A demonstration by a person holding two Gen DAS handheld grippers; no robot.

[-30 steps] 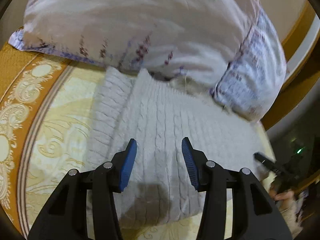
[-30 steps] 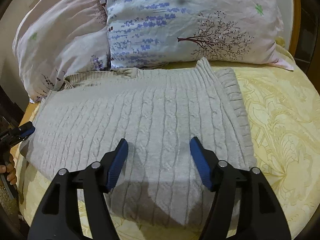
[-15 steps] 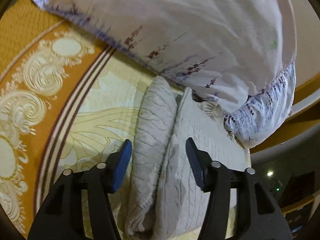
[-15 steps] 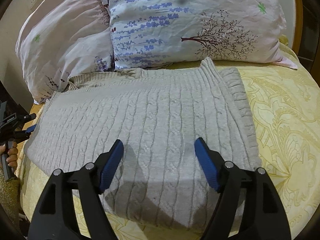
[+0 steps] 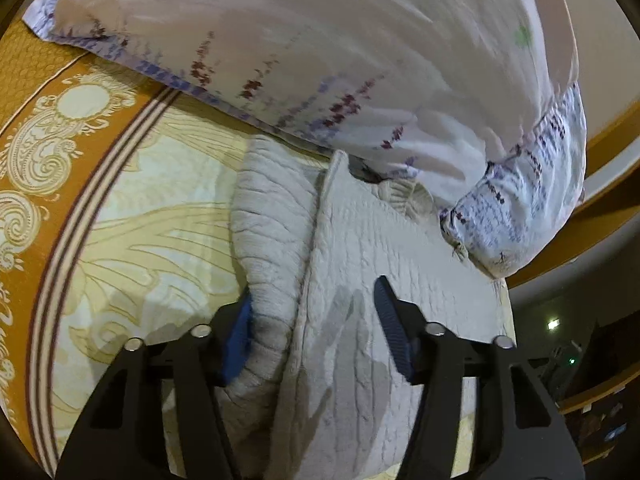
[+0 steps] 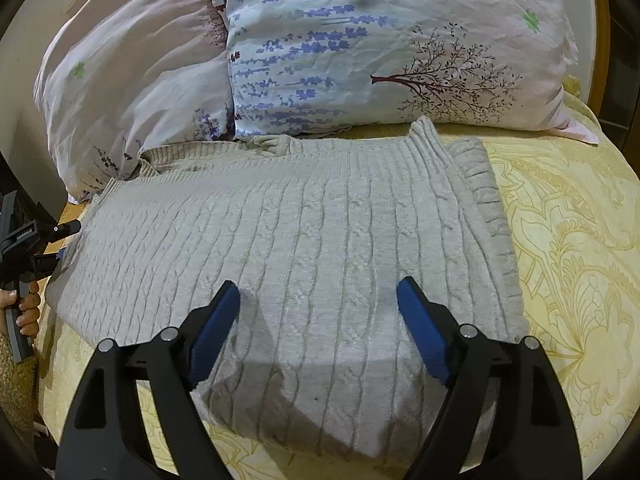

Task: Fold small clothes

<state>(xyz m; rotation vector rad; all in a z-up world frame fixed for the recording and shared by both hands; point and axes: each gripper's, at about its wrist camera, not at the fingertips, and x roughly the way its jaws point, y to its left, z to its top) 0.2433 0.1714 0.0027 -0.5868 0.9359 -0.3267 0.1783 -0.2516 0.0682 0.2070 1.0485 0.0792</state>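
Observation:
A light grey cable-knit sweater (image 6: 312, 224) lies folded flat on the bed, its far edge against the pillows. In the left wrist view the sweater (image 5: 360, 272) fills the middle, with a folded ribbed sleeve (image 5: 268, 240) along its left side. My left gripper (image 5: 316, 332) is open, its jaws straddling the sleeve's near end at the sweater's edge. My right gripper (image 6: 318, 320) is open and empty, hovering low over the sweater's near edge. The left gripper also shows in the right wrist view (image 6: 44, 240), at the sweater's left side.
Two floral pillows (image 6: 380, 48) (image 6: 132, 80) stand behind the sweater. The yellow patterned bedspread (image 6: 572, 260) extends to the right, with an orange border (image 5: 36, 92) in the left wrist view. A wooden bed frame (image 5: 608, 184) runs along the edge.
My left gripper has swung from over the sweater's middle to its sleeve side and closed in on the sleeve. My right gripper has opened a little wider and lowered slightly.

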